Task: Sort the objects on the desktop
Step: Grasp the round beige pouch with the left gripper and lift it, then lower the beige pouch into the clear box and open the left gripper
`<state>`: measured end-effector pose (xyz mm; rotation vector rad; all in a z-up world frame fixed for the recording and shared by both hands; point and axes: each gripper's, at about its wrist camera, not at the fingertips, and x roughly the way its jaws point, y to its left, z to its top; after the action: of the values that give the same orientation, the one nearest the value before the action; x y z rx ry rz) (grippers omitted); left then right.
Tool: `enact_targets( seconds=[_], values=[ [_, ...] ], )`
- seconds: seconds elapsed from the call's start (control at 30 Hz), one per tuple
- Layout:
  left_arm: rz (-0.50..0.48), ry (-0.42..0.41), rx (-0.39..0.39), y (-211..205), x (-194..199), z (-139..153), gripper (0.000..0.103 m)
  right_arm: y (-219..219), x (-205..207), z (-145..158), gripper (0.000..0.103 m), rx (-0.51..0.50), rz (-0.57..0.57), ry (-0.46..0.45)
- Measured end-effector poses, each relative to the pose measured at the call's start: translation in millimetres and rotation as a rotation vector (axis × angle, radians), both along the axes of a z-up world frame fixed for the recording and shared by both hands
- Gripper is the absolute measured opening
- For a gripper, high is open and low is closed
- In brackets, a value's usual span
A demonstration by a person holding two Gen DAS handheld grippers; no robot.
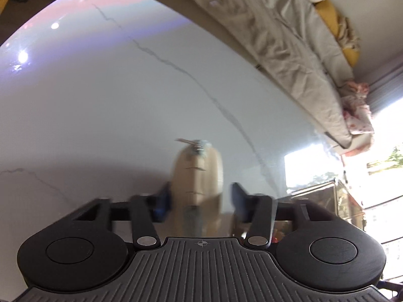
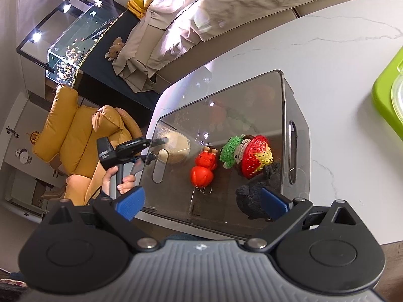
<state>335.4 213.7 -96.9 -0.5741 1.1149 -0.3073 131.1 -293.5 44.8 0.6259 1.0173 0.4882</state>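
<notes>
Tan toy [image 1: 199, 176] between left hand-held gripper [image 1: 201, 198] pads

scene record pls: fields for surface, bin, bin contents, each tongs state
surface: white marble-look table
bin: clear plastic box with slot handles, on the table
bin contents: orange figure keychain, crocheted doll with green hood and red-yellow woven hat, dark plush
left tongs: shut on a tan flat object, blurred, held over the table; seen from the right wrist at the bin's left wall
right tongs: open, empty, over the bin's near edge
other: green tray at the right edge
</notes>
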Motion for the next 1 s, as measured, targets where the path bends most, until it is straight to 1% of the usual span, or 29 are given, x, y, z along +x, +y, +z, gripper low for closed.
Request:
enact_targets(
  seconds=[0.1,0.17,0.23,0.3,0.33,0.37,0.4,0.43,0.5,0.57,0.63,0.77,0.8,0.87,0.93,1.0],
  values=[
    [0.003,0.013,0.028,-4,-3,5,0.043,-4,-1,0,0.099,0.006,-0.008,-0.005],
    [-0.013,-0.005,-0.001,-2,-10,23,0.043,-8,-2,0,0.099,0.013,-0.021,-0.013],
    [-0.041,-0.066,-0.035,0,-22,57,0.043,-14,-3,1,0.099,0.023,-0.036,-0.021],
    [-0.1,-0.138,-0.038,-10,-31,104,0.043,-19,-4,1,0.099,0.034,-0.049,-0.028],
    [-0.135,-0.163,-0.016,-20,-36,127,0.044,-22,-5,0,0.099,0.039,-0.053,-0.031],
    [-0.178,-0.169,0.035,-36,-40,148,0.043,-24,-6,0,0.099,0.044,-0.058,-0.035],
    [-0.229,-0.156,0.094,-55,-44,163,0.043,-27,-6,0,0.099,0.049,-0.063,-0.038],
    [-0.284,-0.142,0.152,-77,-48,175,0.043,-29,-7,-2,0.1,0.056,-0.068,-0.039],
    [-0.414,-0.152,0.27,-123,-62,187,0.043,-31,-7,-6,0.1,0.078,-0.075,-0.037],
    [-0.539,-0.149,0.355,-166,-75,183,0.043,-32,-9,-10,0.1,0.103,-0.075,-0.041],
    [-0.653,-0.114,0.434,-205,-84,166,0.043,-35,-13,-12,0.1,0.122,-0.069,-0.047],
    [-0.801,-0.052,0.683,-261,-97,110,0.043,-50,-23,-18,0.1,0.143,-0.088,-0.047],
    [-0.824,-0.035,0.726,-270,-98,97,0.043,-55,-26,-19,0.1,0.148,-0.098,-0.047],
    [-0.847,0.029,0.742,-278,-98,78,0.043,-65,-33,-22,0.1,0.158,-0.118,-0.045],
    [-0.855,0.092,0.729,-281,-97,65,0.043,-75,-41,-26,0.1,0.162,-0.138,-0.042],
    [-0.868,0.124,0.746,-285,-100,57,0.044,-87,-47,-30,0.1,0.165,-0.163,-0.037]
  ],
)
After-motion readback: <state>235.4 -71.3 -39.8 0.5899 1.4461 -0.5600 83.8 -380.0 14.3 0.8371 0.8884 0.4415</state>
